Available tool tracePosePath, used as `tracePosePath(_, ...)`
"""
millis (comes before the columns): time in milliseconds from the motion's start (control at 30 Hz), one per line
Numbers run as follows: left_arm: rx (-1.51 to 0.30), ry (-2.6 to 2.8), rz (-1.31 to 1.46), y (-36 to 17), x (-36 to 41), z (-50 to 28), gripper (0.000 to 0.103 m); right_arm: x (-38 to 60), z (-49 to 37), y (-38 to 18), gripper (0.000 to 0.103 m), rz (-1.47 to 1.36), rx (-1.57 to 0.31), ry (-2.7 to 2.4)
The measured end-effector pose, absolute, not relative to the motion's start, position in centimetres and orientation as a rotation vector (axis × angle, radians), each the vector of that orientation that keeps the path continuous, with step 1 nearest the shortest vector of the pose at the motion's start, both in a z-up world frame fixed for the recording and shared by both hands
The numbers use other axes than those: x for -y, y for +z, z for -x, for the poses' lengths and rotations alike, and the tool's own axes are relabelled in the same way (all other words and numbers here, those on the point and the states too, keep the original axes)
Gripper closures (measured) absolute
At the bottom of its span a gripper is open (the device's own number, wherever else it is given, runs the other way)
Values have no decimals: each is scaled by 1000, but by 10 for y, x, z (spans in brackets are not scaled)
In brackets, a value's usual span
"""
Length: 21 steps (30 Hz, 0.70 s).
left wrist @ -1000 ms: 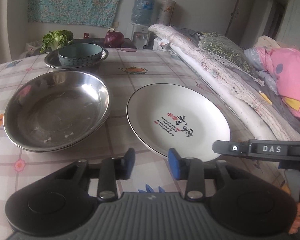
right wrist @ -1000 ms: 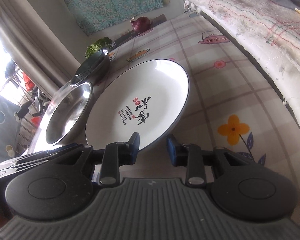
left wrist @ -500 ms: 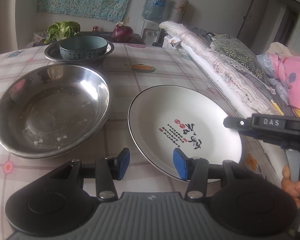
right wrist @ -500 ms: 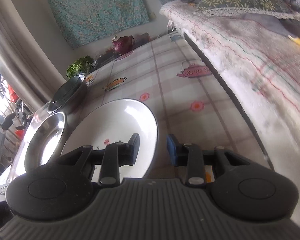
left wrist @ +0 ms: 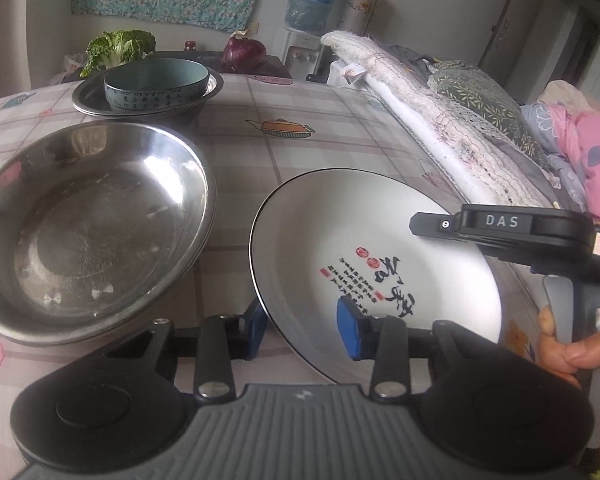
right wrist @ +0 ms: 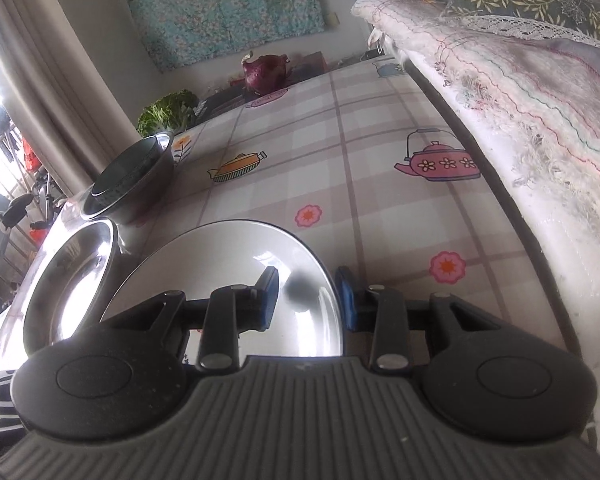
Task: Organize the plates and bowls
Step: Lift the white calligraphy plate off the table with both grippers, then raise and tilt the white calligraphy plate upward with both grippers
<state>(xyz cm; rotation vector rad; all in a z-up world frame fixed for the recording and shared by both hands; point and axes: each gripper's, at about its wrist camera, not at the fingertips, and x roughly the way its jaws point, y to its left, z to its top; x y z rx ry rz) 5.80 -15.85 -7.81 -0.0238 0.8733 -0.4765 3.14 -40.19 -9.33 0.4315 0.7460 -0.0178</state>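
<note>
Over by the near edge of the table (left wrist: 300, 96), got a white plate (left wrist: 360, 232) with red and black writing lying flat on the checked cloth, closer to the right edge than the left. Sitting just beside a big steel basin (left wrist: 92, 220), which takes up the near-left part. Can't tell whether the two rims actually touch.

Left gripper (left wrist: 304, 326) straddling the plate's near-left rim: one blue pad tucked outside and under the rim, the other hovering over the white face near the writing. Jaws closing, rim between them, but no squeeze on it yet as far as can be seen.

Same deal from the right wrist view. Right gripper (right wrist: 306, 296) parked across the plate's (right wrist: 228, 256) right rim, one pad above the dish, the other just outside the rim over the cloth. Released, not clamped, with a clear gap showing on the inner side. Also visible from the left camera, reaching in from the table's right edge with a hand (left wrist: 572, 356) wrapped round the handle.

Toward the far-left corner, a teal bowl (left wrist: 156, 84) nested in a shallow steel dish (left wrist: 216, 88), well apart from the plate. Past the far edge, leafy greens (left wrist: 118, 46) and a purple onion (left wrist: 246, 50). Along the right edge, rolled bedding (left wrist: 440, 120) running the length of the table.
</note>
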Motion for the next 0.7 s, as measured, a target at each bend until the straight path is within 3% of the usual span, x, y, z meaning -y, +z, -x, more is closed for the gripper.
tracePosePath(700,-886,-471,9,-71,116,-6,62,360,66,-88,69,-513,-790,-4)
